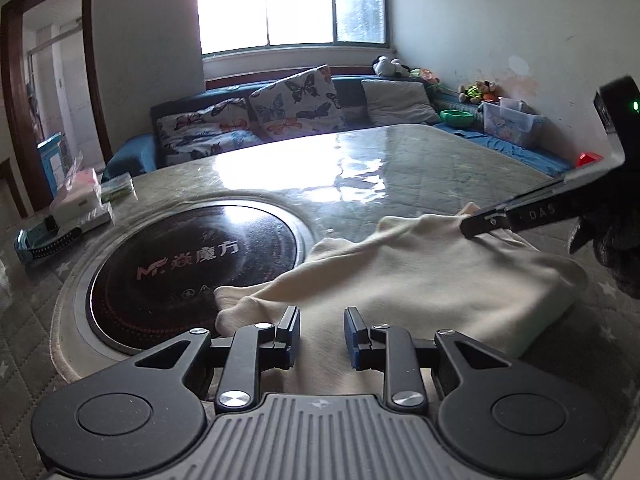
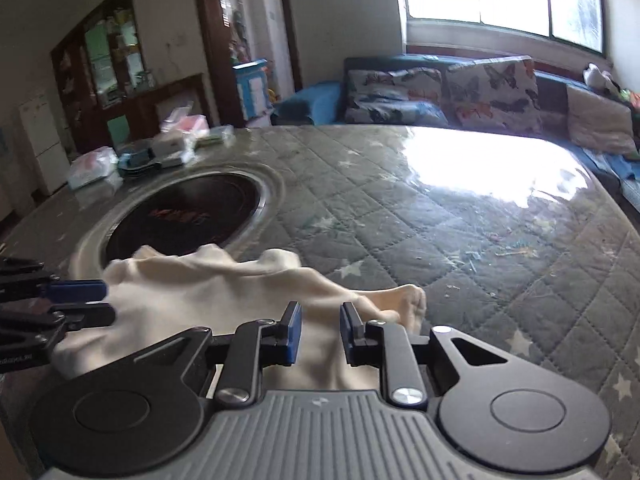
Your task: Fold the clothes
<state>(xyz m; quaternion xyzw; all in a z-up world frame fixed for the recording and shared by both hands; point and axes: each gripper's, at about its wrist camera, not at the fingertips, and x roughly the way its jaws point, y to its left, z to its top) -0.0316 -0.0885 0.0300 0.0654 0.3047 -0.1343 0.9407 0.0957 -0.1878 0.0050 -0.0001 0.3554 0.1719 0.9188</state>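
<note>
Left wrist view first: the left gripper (image 1: 322,334) sits low over a cream garment (image 1: 420,280), its 2 fingers spread with pale cloth showing in the gap between them and nothing pinched. The garment is soft, plain and off-white, bunched into a thick folded bundle on the quilted table (image 1: 400,168), with rounded folds and a lumpy edge lapping onto the rim of the round black cooktop (image 1: 192,256) set into the table. From the right comes the right gripper (image 1: 474,226), its dark tip touching the far upper edge of the cloth; from this angle I cannot tell whether those fingers are apart or together. Over to the right wrist view: the right gripper (image 2: 320,334) shows 2 blue-padded fingers parted, cream fabric visible between them but not clamped. The garment (image 2: 192,292) lies just ahead, rumpled, its far edge wavy and a small knotted corner sticking out to the right. It rests against the near rim of the cooktop (image 2: 188,212). At the left edge the left gripper (image 2: 96,302) reaches in sideways, its fingers apart, touching the near left side of the cloth.
</note>
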